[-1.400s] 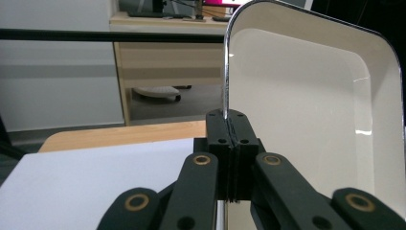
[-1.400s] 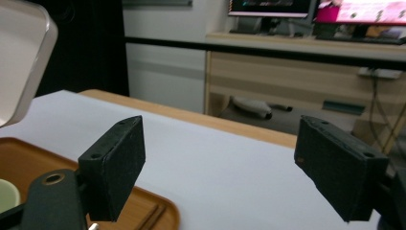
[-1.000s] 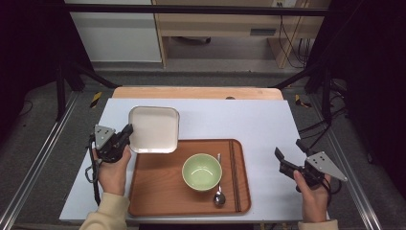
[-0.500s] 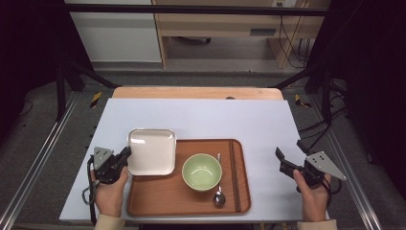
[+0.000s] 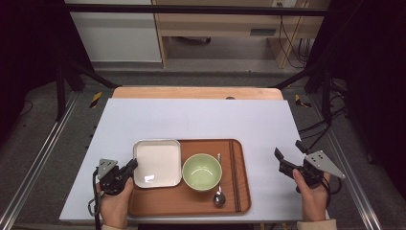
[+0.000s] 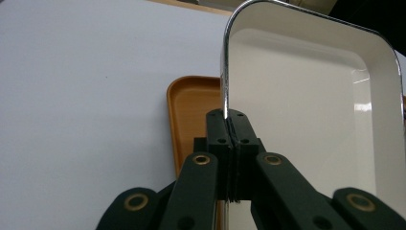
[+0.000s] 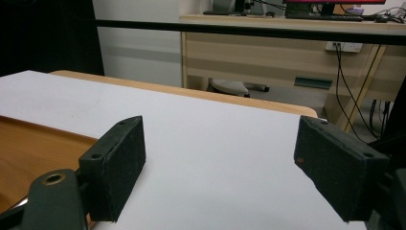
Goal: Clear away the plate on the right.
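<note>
A white square plate (image 5: 157, 163) lies over the left end of the brown tray (image 5: 191, 203), beside a green bowl (image 5: 202, 171). My left gripper (image 5: 131, 166) is shut on the plate's near left rim; in the left gripper view the plate (image 6: 306, 105) stands edge-on between the closed pads (image 6: 218, 139), with the tray's corner (image 6: 189, 115) behind. A metal spoon (image 5: 219, 194) and dark chopsticks (image 5: 234, 175) lie on the tray right of the bowl. My right gripper (image 5: 289, 155) hovers open right of the tray, its wide-apart pads (image 7: 117, 163) holding nothing.
The tray sits near the front edge of a white table top (image 5: 201, 120). A wooden desk (image 7: 287, 52) with cables stands beyond the far edge. Dark frame rails (image 5: 36, 158) run along both sides of the table.
My left gripper has carried the white plate toward me and to the right, down from the bare table onto the left end of the tray. The right gripper has stayed still.
</note>
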`<state>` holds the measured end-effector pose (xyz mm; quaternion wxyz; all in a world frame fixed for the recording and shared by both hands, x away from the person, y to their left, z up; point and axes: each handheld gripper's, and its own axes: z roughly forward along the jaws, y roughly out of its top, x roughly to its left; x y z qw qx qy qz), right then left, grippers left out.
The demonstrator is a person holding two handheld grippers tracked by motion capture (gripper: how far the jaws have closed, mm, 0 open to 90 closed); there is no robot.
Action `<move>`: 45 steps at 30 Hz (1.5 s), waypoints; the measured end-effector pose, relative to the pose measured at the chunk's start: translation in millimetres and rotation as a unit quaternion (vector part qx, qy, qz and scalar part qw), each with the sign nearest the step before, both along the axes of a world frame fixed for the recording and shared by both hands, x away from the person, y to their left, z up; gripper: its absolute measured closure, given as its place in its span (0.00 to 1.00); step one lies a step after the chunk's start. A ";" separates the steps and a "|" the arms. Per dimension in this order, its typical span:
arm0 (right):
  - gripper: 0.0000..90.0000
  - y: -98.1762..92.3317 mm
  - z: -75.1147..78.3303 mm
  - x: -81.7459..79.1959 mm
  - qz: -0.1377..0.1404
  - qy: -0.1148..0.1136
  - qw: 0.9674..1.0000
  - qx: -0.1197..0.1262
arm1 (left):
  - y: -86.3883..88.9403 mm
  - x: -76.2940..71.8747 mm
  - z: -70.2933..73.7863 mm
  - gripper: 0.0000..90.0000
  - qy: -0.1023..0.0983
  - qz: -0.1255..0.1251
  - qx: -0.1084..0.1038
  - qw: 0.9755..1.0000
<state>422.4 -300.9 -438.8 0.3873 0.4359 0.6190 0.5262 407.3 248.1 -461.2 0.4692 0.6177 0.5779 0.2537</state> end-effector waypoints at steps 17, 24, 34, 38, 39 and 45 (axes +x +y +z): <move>0.20 0.3 -2.1 2.8 0.001 0.029 1.000 -0.002 | -2.0 23.9 -3.3 0.98 0.070 -0.027 -0.002 0.997; 0.20 0.7 -2.1 3.5 0.005 0.030 1.000 -0.004 | -1.6 20.6 -8.0 0.97 0.083 -0.048 0.014 0.995; 0.19 2.1 -3.4 5.4 0.006 0.047 0.999 -0.011 | -8.6 19.1 -9.5 0.91 0.078 -0.060 0.053 0.994; 0.19 2.4 -3.6 5.7 0.007 0.045 0.999 -0.015 | -11.7 18.1 -6.1 0.79 0.050 -0.069 0.055 0.995; 0.19 2.6 -3.6 5.6 0.007 0.047 0.999 -0.017 | -12.7 18.1 -4.9 0.75 0.042 -0.073 0.059 0.995; 0.16 4.3 -3.9 7.1 0.009 0.050 0.999 -0.020 | -20.0 22.0 1.4 0.61 -0.014 -0.106 0.078 0.991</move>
